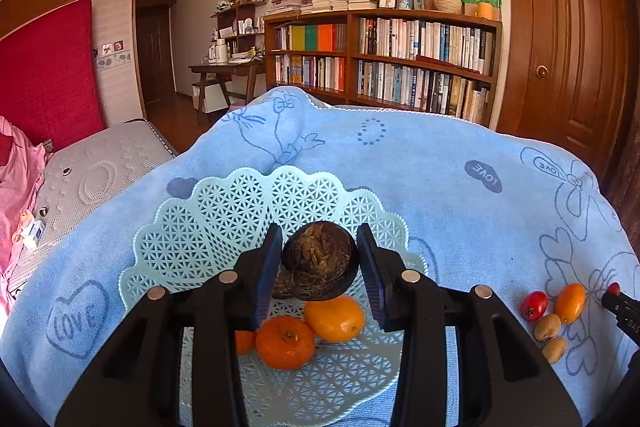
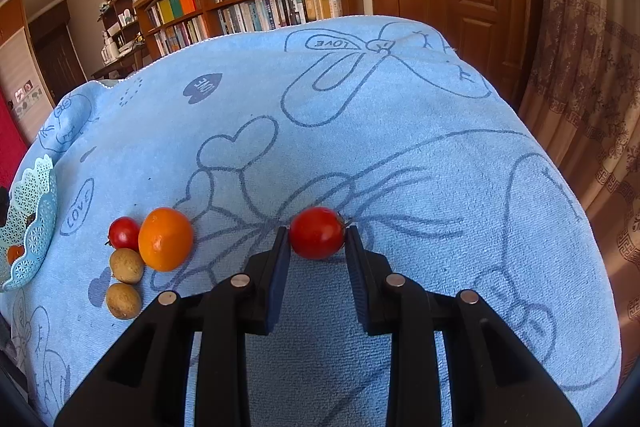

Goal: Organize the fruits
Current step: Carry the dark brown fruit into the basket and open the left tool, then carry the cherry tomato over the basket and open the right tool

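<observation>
Left gripper (image 1: 320, 259): gripping a dark fruit (image 1: 319, 261) above the basket (image 1: 224, 211).
Basket: holding oranges (image 1: 285, 342).
Right gripper (image 2: 317, 245): clamping a tomato (image 2: 317, 233) over the towel (image 2: 400, 131).
Towel: carrying four loose fruits (image 2: 165, 239) left of the gripper.

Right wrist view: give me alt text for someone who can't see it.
The right gripper pinches a red cherry tomato just above a blue towel. To its left lie another cherry tomato, a kumquat and two brown longans, beside a pale blue basket.
</observation>
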A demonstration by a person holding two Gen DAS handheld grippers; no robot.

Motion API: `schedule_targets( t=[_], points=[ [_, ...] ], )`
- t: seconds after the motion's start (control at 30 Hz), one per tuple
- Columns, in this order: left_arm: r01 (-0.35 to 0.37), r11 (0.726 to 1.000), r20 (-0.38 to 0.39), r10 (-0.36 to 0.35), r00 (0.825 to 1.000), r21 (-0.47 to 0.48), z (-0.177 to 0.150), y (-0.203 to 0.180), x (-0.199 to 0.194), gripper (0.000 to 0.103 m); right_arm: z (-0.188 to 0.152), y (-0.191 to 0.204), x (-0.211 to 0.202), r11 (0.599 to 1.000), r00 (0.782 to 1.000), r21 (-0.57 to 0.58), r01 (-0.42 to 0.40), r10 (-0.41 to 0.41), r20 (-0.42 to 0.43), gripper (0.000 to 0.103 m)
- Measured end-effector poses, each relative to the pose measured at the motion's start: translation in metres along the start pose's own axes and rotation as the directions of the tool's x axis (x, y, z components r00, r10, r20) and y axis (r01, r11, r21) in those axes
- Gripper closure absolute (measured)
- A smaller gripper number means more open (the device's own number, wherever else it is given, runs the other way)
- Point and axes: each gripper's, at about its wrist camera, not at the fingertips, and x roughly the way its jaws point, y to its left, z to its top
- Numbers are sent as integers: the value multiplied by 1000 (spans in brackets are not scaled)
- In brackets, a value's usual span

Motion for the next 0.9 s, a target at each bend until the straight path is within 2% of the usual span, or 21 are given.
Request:
schedule_targets(
  t=[0.3,0.4,0.43,0.47,0.7,0.9],
  points=[
    [-19,999,0,19,1000,-41,2,14,2,63,0,0,0,1000,1000,-1,5,-5,0,74],
    [-34,998,15,35,999,-59,3,17,-1,54,0,0,0,1000,1000,-2,5,-5,1,74],
    [-39,997,20,40,999,-67,4,19,-2,45,0,0,1,1000,1000,-2,5,-5,2,74],
    [-47,996,27,49,998,-73,4,21,-3,41,0,0,0,1000,1000,-2,6,-6,3,74],
    [-38,995,31,41,999,-88,5,25,-6,40,0,0,-5,1000,1000,-1,3,-3,23,74],
    [-4,994,41,8,999,-110,6,28,-13,25,0,10,-13,999,999,-13,-29,30,43,74]
  ],
)
